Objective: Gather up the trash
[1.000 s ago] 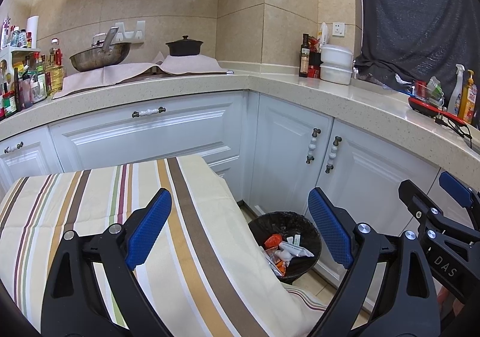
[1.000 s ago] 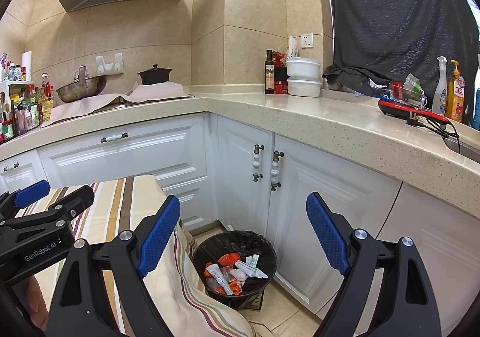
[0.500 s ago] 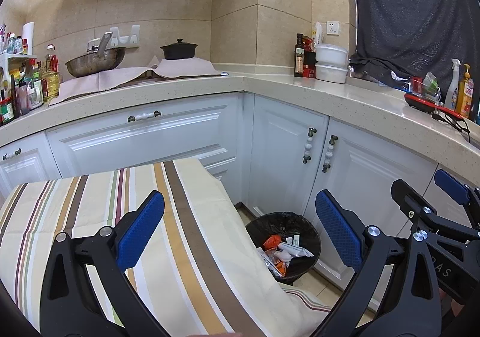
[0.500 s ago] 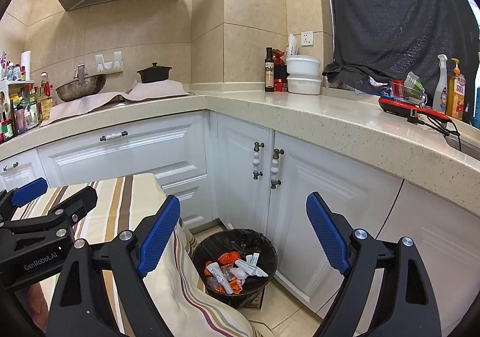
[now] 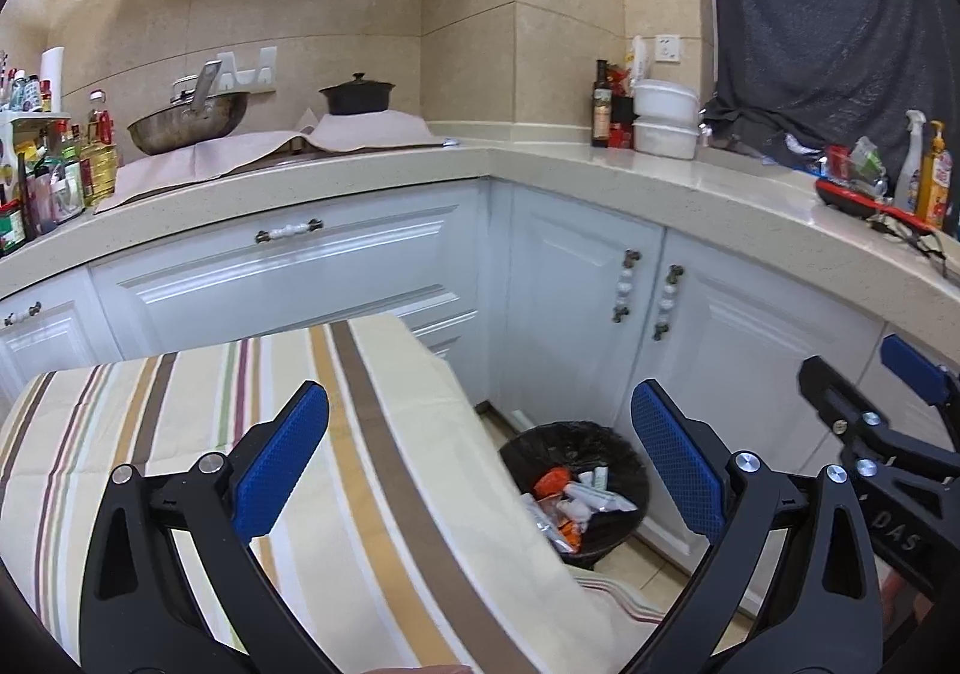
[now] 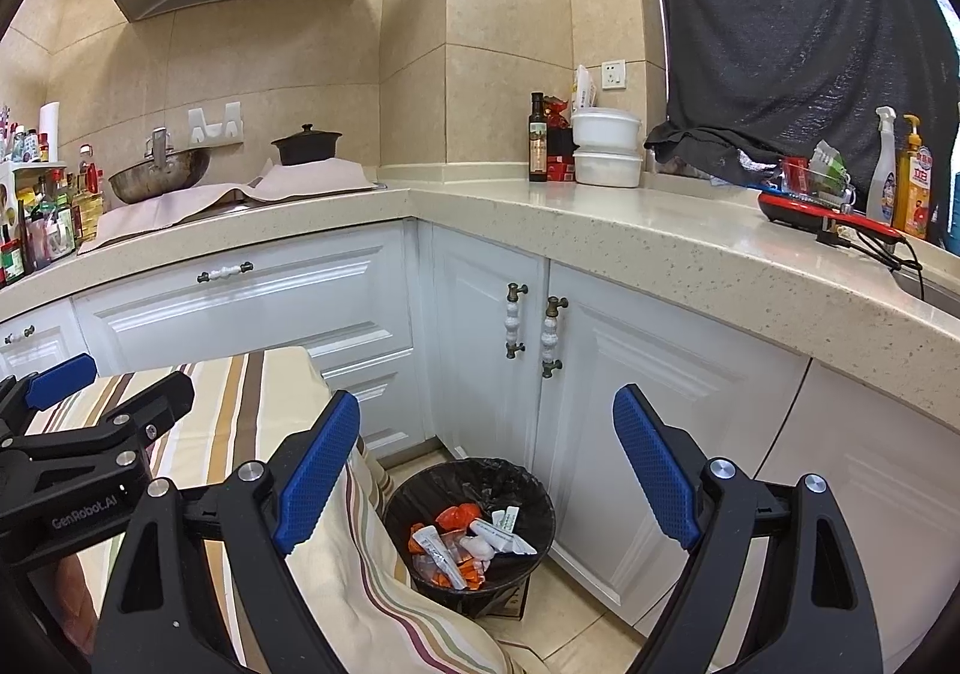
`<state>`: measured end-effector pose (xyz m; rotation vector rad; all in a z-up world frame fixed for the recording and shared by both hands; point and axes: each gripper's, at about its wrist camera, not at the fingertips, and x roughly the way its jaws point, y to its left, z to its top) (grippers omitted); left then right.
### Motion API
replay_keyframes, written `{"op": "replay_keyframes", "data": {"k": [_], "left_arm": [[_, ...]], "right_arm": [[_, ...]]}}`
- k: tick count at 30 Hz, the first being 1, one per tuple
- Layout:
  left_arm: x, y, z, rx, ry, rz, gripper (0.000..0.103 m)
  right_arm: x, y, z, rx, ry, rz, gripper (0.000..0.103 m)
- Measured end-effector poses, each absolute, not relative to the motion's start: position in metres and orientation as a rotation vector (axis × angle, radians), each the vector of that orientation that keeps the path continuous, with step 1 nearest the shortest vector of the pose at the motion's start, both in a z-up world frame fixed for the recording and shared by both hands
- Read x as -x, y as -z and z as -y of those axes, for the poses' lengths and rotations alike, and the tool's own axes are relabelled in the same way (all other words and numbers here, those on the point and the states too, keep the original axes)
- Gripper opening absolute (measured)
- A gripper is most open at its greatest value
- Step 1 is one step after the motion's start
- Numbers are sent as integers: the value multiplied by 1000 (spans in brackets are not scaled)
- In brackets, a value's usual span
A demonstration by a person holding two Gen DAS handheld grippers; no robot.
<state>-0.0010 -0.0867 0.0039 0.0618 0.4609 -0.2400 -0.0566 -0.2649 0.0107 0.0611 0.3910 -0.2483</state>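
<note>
Since a second ago the left gripper [image 5: 480, 452] has just been opening its blue-padded jaws a little wider, with nothing between them, and its view has tipped slightly, while the right gripper [image 6: 486, 461] has kept its place, jaws spread apart and equally empty. Directly beneath the left tool lies the cream tablecloth with brown, ochre and green stripes [image 5: 198, 410], and no wrapper or scrap shows on the part in view. Just ahead of and below both tools, on the tiled floor against the white cabinet doors [image 6: 606, 374], stands the round bin lined with a black plastic bag [image 6: 528, 494]; inside it rests the collected trash, a heap of orange and white wrappers and sachets [image 6: 468, 545]. Farther off, the speckled beige countertop [image 6: 600, 230] carries a dark bottle [image 6: 538, 137] and stacked white tubs [image 6: 606, 146]. Judging by this, collecting looks nearly or fully done; whatever remains must lie outside these views.
</note>
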Motion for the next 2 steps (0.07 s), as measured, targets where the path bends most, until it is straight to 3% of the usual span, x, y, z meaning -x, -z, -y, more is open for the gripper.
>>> {"op": "replay_keyframes", "data": {"k": [2], "left_arm": [[-7,3,81,-65,222,-492,98]], "right_arm": [[52,-8,262,-60,238,-401,84]]}}
